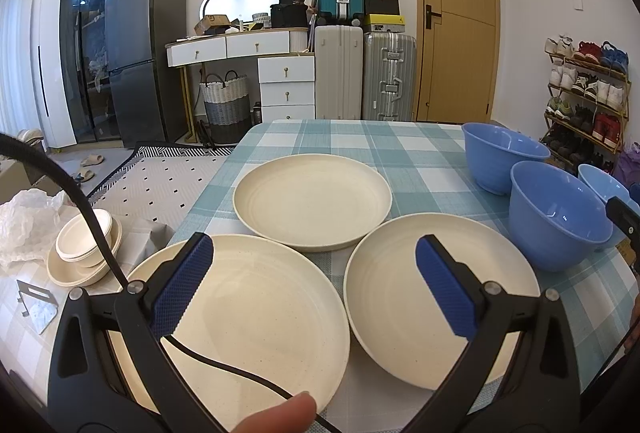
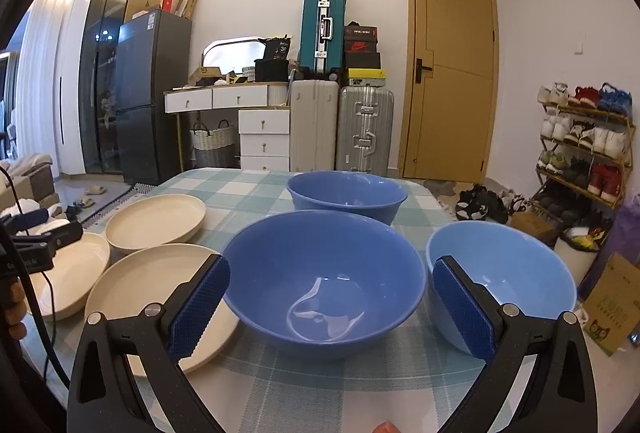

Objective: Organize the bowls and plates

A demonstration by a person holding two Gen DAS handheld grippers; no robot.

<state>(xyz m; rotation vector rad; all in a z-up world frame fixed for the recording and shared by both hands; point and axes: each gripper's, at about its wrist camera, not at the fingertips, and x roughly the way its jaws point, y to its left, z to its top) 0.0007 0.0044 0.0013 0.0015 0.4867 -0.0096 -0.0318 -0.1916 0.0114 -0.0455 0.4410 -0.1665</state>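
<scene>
Hovering wide open with nothing held, the left gripper [image 1: 314, 289] faced three cream plates [image 1: 312, 201] and the right gripper [image 2: 332, 303] faced three blue bowls [image 2: 324, 281] on the table [image 2: 240, 185]; stacking looked not yet begun, so a rim grab seemed next

Left wrist view: bare worktop [image 1: 360, 141] lies at upper centre, beyond the far plate [image 1: 312, 199]. The lower frame is filled by the left plate [image 1: 256, 317] and right plate [image 1: 404, 297], nearly touching, with only a narrow gap between them. Right wrist view: three bowls block the centre: middle bowl [image 2: 324, 285], far bowl [image 2: 347, 195], light blue bowl [image 2: 508, 273]. Open cloth remains at bottom centre.
</scene>
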